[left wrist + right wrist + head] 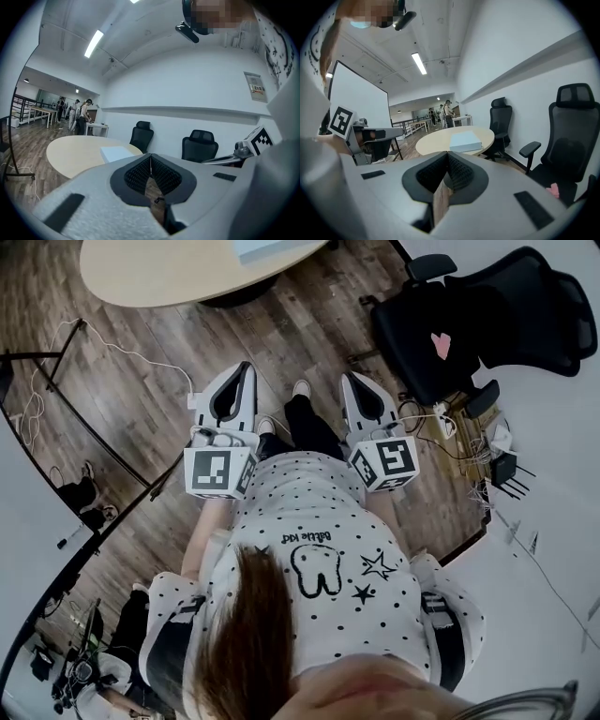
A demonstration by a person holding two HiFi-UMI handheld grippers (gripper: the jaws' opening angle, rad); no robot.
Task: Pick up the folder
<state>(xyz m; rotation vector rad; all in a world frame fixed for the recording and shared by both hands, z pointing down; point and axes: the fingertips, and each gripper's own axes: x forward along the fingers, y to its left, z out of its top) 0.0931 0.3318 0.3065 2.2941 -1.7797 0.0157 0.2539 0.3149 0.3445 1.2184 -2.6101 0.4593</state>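
Head view: left gripper and right gripper, fingers closed, empty.
Unless opened, they may just shove the folder across the tabletop.

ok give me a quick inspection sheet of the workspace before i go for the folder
surface: round tan table ahead of both claws, on a wooden floor
job's things: pale blue folder lying flat on the table, untouched
clutter: nothing seen on the table besides the folder
grippers: left claw shut, empty; right claw shut, empty; both short of the table
cables: white cable loose on the floor at left; cable tangle by the right wall
surroundings: black office chairs, one with a small pink thing on its seat; people at far tables
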